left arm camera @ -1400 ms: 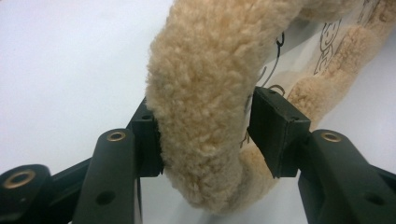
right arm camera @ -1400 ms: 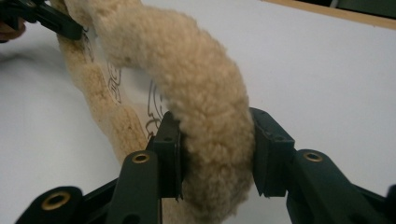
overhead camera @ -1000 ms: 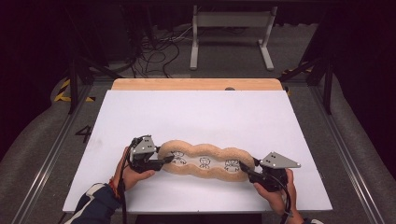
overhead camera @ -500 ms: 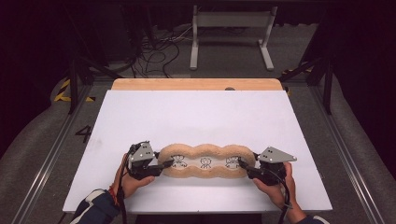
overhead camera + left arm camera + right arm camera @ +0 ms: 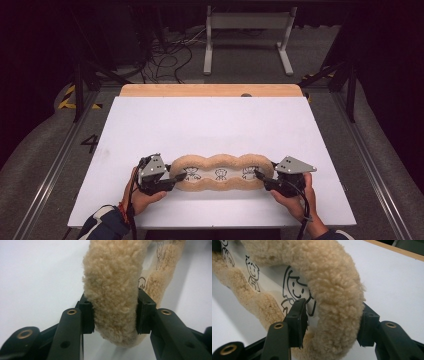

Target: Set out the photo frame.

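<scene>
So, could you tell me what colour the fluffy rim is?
Beige, tan fleece rim; clearest in the right gripper view.

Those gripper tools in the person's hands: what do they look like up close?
Both the left gripper and right gripper are black, each topped by a grey three-cornered plate. Brass-coloured rivets stud the jaws. A dark cable trails from each. One dark sleeve has white stripes.

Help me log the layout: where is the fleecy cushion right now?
In the high view the fleecy cushion lies along the near edge of the white board, stretched between the left gripper and the right gripper.
</scene>
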